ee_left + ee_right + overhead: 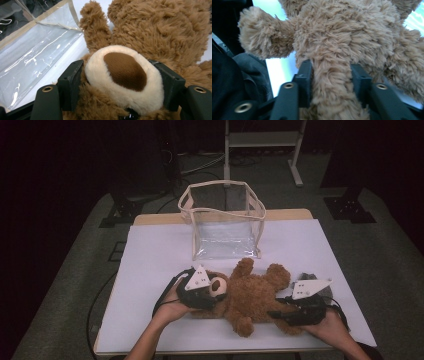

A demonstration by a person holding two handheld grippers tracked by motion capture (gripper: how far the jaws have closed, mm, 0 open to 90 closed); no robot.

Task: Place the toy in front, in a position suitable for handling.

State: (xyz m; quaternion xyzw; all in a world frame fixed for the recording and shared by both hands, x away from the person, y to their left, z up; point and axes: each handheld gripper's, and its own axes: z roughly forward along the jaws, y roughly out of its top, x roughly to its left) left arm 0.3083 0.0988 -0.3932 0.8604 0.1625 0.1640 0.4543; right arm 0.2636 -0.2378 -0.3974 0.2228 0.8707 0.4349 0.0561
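Your bear is shaggy brown plush, long-piled and matt; its muzzle is shorter cream fleece with a smooth, darker brown velvety nose patch. The bag in front of you is clear glossy plastic film, creased and catching highlights, edged with matt cream cloth tape. Your bench wears a smooth, matt white sheet, with a pale wood edge showing at the far side. The fingers are matt black hard plastic with brass-coloured metal eyelets. Each gripper carries a flat, matt grey plate.
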